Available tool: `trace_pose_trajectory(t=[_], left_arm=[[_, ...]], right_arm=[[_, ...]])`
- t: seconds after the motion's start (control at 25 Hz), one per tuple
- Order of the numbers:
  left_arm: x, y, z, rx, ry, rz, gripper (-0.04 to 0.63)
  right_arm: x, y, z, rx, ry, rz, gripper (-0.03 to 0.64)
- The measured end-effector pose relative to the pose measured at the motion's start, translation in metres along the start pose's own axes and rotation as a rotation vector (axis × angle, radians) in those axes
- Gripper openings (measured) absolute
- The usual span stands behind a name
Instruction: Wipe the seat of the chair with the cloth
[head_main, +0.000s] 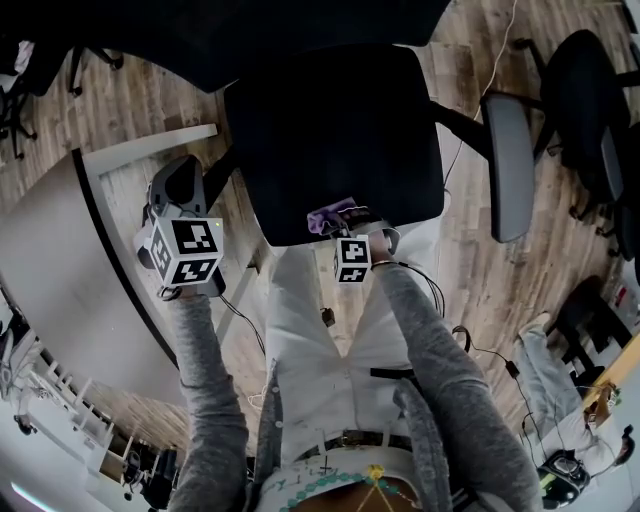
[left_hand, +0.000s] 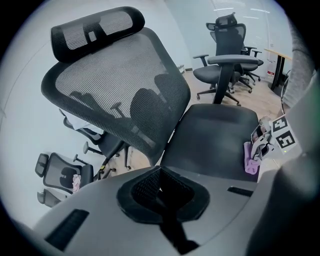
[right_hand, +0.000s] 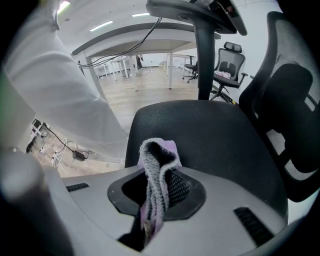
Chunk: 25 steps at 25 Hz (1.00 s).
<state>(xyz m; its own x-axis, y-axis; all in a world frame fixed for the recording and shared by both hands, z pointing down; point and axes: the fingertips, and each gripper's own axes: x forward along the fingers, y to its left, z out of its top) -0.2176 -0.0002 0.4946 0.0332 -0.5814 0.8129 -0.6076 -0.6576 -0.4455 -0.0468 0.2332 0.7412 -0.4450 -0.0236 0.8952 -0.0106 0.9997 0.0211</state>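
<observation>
Wood floor underneath, white table off to the left. Closest in, right gripper clamped tight on the purple and grey cloth, folded and poking up out of the jaws. Held right at the front edge of the black seat; touching or not, hard to tell. Whole seat ahead of the cloth, running from that front edge back to the mesh backrest. Probably needs a push forward, away from the body. Left gripper squeezed together on nothing, out past the seat's left edge, well apart from the cloth. Farther away, more office chairs.
</observation>
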Motion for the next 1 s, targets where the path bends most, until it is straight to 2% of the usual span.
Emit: trace_pose_trajectory(t=[1.0], left_arm=[[0.002,0.003,-0.005,0.024,0.015,0.015,0.0]], right_arm=[[-0.012,-0.006,-0.025,0.028,0.042,-0.009,0.051]])
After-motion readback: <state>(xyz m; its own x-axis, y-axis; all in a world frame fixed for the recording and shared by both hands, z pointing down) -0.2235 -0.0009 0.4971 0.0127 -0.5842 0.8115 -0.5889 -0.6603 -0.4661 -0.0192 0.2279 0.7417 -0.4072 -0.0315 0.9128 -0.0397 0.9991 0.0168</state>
